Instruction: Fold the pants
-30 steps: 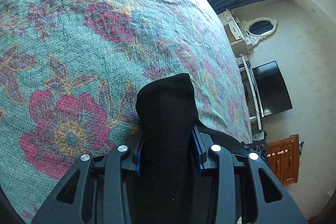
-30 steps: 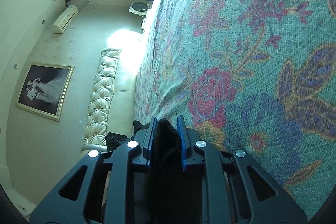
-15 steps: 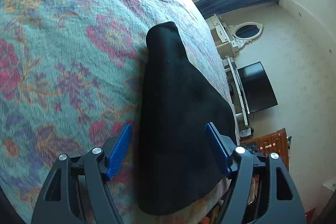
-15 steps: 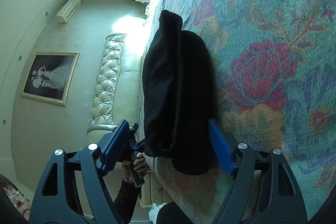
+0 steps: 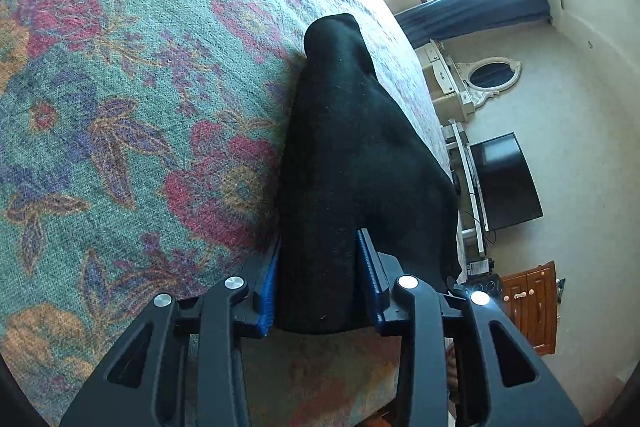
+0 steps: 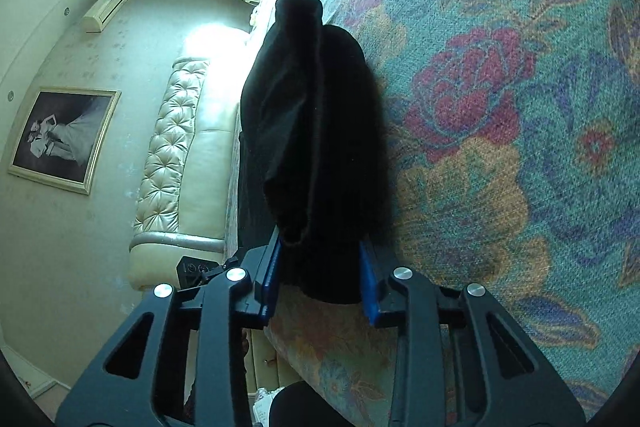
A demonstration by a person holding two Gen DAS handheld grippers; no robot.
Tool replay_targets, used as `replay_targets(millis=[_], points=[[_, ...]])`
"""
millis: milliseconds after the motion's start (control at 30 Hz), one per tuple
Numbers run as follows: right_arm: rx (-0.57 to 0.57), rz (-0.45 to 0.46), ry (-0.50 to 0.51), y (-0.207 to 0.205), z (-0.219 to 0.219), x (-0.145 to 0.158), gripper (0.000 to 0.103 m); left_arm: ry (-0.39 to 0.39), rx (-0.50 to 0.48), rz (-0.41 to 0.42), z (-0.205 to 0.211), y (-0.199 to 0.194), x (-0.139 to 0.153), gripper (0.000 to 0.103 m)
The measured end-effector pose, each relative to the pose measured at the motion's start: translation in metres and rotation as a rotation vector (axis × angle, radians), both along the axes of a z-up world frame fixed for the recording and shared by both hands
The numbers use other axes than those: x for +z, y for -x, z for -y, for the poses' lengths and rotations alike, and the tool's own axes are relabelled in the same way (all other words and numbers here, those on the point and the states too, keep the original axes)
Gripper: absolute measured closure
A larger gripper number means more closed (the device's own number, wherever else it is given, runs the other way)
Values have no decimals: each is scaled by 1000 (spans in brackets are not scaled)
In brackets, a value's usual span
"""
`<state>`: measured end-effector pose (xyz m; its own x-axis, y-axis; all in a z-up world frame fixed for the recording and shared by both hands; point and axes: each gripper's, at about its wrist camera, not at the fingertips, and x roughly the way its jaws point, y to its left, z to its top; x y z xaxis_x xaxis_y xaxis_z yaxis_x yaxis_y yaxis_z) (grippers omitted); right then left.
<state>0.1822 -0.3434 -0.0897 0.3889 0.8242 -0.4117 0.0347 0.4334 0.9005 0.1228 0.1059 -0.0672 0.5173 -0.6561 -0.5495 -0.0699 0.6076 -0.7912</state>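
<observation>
The black pants (image 5: 352, 155) lie folded in a long narrow bundle on the floral bedspread (image 5: 120, 107), near the bed's edge. My left gripper (image 5: 318, 279) has its blue pads on either side of the near end of the bundle and is closing on it. In the right wrist view the pants (image 6: 320, 131) show layered folds, and my right gripper (image 6: 320, 279) likewise has its pads against both sides of the near end.
The bed edge runs just beside the pants. Beyond it in the left wrist view stand a TV (image 5: 504, 183), a white dresser with an oval mirror (image 5: 488, 79) and a wooden cabinet (image 5: 532, 311). The right wrist view shows a tufted headboard (image 6: 176, 147) and a framed picture (image 6: 60, 135).
A second ago both grippers were shut on the pants; half a second ago they had let go and stood wide open. Now both have narrowed around the bundle's near end.
</observation>
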Motion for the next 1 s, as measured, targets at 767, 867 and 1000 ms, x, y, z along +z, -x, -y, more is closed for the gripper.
replay_targets(millis=[767,867,1000], points=[[15,12,-32,0,18,-16,73,-58,-21,68,-4,4,-7,72],[14,13,-32,1,19,-16,73,-54,-24,70,-4,4,-6,72],[9,8,-36,1,18,-15,73,-56,-31,73,-5,4,-4,68]])
